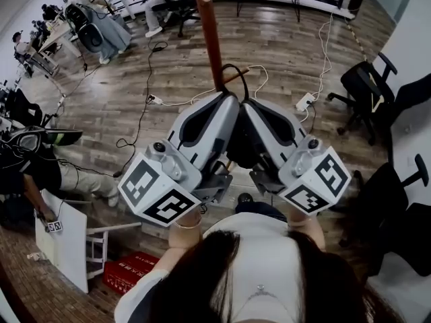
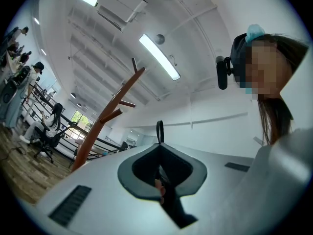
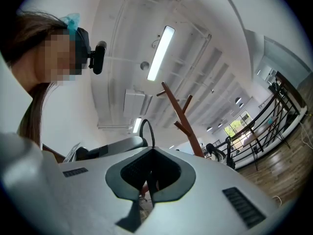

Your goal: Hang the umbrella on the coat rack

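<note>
My left gripper (image 1: 227,101) and right gripper (image 1: 250,103) point up side by side, tips touching, right beside the brown pole of the coat rack (image 1: 209,25). A thin black umbrella strap (image 1: 244,79) loops up from where the tips meet. The dark umbrella body (image 1: 246,150) hangs between the two grippers, mostly hidden. In the left gripper view the left gripper (image 2: 159,143) is shut with the strap (image 2: 159,122) standing out of its tip, and the coat rack (image 2: 105,121) with its pegs rises at the left. The right gripper (image 3: 151,150) is shut too, the strap (image 3: 141,129) at its tip, the coat rack (image 3: 181,116) behind.
Cables and a power strip (image 1: 304,101) lie on the wooden floor around the rack's base. Black office chairs (image 1: 363,93) stand at the right. A white panel (image 1: 64,237) and a red crate (image 1: 128,271) sit at the lower left. People sit at desks (image 1: 94,19) far left.
</note>
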`<state>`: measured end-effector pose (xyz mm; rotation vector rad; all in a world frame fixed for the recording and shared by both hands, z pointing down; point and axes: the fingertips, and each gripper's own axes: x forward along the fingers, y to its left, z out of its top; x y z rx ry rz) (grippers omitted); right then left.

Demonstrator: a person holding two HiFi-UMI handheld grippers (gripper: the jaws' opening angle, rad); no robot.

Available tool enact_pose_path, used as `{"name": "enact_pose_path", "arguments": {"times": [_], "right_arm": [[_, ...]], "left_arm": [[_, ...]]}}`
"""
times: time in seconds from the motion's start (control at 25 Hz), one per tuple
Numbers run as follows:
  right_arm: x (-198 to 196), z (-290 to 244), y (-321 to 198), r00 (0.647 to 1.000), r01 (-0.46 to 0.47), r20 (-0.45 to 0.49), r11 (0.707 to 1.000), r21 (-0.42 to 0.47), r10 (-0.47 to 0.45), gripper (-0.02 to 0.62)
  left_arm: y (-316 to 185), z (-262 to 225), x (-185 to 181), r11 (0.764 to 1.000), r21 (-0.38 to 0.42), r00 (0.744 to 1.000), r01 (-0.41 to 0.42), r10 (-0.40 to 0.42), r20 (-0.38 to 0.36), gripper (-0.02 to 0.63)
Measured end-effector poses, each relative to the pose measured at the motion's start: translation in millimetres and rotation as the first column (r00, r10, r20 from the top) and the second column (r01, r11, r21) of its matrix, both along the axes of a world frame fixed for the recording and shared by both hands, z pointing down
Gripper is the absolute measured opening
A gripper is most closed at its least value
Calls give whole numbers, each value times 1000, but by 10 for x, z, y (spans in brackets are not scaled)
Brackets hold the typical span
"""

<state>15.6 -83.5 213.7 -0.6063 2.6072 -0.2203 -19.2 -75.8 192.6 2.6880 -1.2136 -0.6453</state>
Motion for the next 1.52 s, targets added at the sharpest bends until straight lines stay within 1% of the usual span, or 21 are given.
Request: {"name": "enact_pose_path", "arguments": {"times": [0.48,0.76,1.12,1.52], "right_arm": [[-51,-31,-301,999,38,3,999,1,-38,35],[-205,-44,-416,1000,31,6,1000,-5,-31,35],[-398,-144,-545,1000,-15,17,1000,10,15,35],[-423,-265,-748,997,-64,47,998,15,63,35]], "left_arm": [[-277,-31,-47,1000,3,1000,27,-27,1,11],[-393,-43,-218,1000,-8,1000,24,-24,-2,11],[-534,-148,-408,1000,12,1000,-24,24,13,11],[-733,-269,-456,997,33,997,-74,74,20,11]]}}
